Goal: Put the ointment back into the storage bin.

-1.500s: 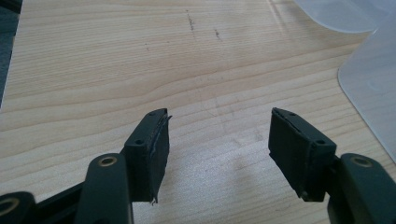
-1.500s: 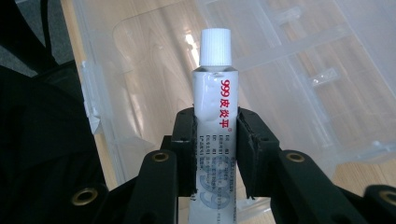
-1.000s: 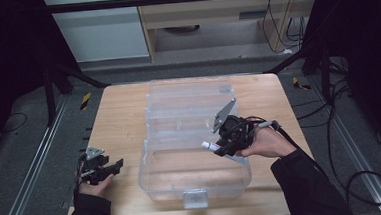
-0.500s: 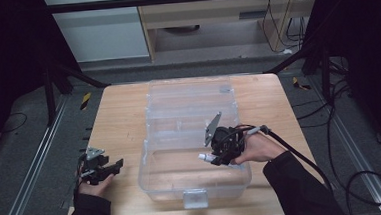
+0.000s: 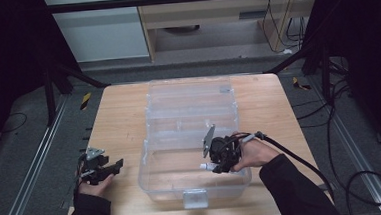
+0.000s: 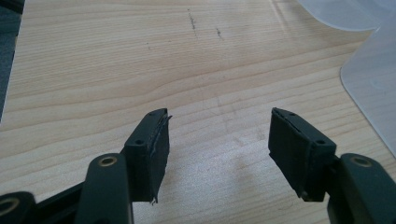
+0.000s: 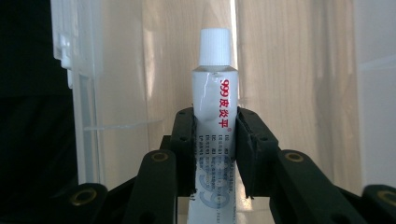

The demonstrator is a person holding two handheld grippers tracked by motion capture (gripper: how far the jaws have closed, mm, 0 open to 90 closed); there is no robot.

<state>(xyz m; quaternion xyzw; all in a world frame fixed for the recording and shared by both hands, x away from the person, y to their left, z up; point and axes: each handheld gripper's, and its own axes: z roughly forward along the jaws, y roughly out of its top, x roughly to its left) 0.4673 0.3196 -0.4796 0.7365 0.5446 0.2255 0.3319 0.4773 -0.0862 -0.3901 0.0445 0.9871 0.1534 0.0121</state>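
A white ointment tube (image 7: 214,93) with a white ribbed cap and red print sticks up between the jaws of my right gripper (image 7: 215,116), which is shut on it. In the high view the right gripper (image 5: 216,158) hangs inside the front half of a clear plastic box (image 5: 163,182), the tube's cap (image 5: 203,166) pointing left. My left gripper (image 5: 113,166) rests low over the wooden table (image 5: 119,122) left of the box. Its jaws stand open around bare wood in the left gripper view (image 6: 218,135).
The clear box has its lid (image 5: 190,95) folded open toward the far side, and a latch tab (image 5: 194,198) at its front edge. A corner of the box (image 6: 373,79) shows at the right of the left gripper view. Metal rails and cables flank the table.
My right gripper with the tube has sunk and moved left and nearer, from above the box's right rim down into its front half. The left gripper has stayed put.
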